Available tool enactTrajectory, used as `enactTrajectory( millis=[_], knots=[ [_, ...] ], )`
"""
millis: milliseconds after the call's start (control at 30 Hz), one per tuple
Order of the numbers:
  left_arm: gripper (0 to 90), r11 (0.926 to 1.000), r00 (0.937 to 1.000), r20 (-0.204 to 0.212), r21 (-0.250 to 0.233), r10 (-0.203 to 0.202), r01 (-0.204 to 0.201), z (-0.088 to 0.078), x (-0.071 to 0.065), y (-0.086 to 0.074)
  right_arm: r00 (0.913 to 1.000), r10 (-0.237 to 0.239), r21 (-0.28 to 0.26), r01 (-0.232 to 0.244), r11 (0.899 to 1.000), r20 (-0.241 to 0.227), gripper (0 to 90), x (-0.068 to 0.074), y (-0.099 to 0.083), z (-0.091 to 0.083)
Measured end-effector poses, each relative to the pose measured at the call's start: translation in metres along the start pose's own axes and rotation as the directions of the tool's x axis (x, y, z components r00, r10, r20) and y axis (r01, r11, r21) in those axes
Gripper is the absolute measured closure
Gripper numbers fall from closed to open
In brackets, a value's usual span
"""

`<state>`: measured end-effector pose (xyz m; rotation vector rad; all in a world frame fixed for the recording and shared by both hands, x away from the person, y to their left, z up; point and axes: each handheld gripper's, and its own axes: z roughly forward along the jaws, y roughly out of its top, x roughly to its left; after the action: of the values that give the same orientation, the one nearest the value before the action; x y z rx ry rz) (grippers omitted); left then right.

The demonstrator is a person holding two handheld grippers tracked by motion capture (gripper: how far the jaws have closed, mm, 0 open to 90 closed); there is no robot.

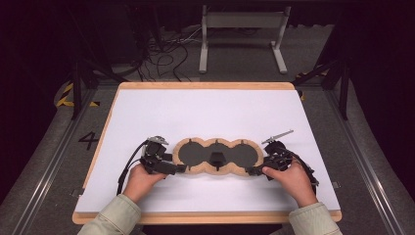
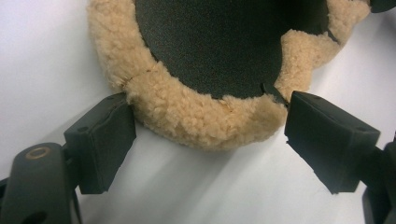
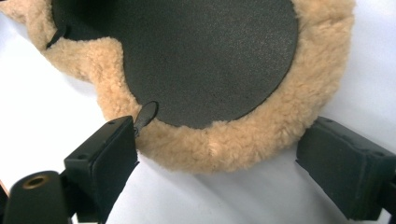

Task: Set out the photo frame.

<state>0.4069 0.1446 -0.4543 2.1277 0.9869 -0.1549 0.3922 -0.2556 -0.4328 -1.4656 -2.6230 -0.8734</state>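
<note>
Your hands flank the fleece-edged pad (image 1: 216, 156), long axis nine-to-three: left gripper (image 1: 180, 168) and right gripper (image 1: 253, 171) gape equally near its ends.

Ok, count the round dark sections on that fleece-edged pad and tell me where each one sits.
3, side by side in a row on the fleece-edged pad: one at the left end by the left gripper, one in the middle, one at the right end by the right gripper.
</note>
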Motion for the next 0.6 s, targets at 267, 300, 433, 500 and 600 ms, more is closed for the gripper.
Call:
enactTrajectory(
  millis=[267, 300, 433, 500, 600],
  knots=[
    [20.2, 0.9999, 0.9999, -0.006, -0.009, -0.011, 0.011, -0.001, 0.001, 0.001, 1.0, -0.003, 0.039, 0.002, 0.999, 0.007, 14.1, 0.002, 0.003, -0.001],
    [20.4, 0.9998, 0.9998, -0.016, -0.017, -0.008, 0.007, -0.002, 0.001, 0.001, 1.0, 0.002, 0.037, -0.002, 0.999, 0.004, 15.2, 0.002, 0.003, -0.001],
    [22.0, 0.9994, 0.9996, -0.028, -0.035, -0.001, 0.0, -0.006, 0.001, 0.002, 1.0, 0.006, 0.038, -0.006, 0.999, -0.007, 15.8, 0.002, 0.003, -0.002],
    [23.2, 0.9984, 0.9996, -0.027, -0.057, -0.001, -0.001, -0.009, 0.002, 0.002, 1.0, 0.003, 0.04, -0.003, 0.999, -0.008, 15.8, 0.002, 0.003, -0.001],
    [25.0, 0.9971, 0.9996, -0.027, -0.076, -0.002, 0.0, -0.012, 0.002, 0.002, 0.9999, -0.001, 0.043, 0.002, 0.999, -0.011, 15.9, 0.003, 0.004, -0.001]
  ],
)
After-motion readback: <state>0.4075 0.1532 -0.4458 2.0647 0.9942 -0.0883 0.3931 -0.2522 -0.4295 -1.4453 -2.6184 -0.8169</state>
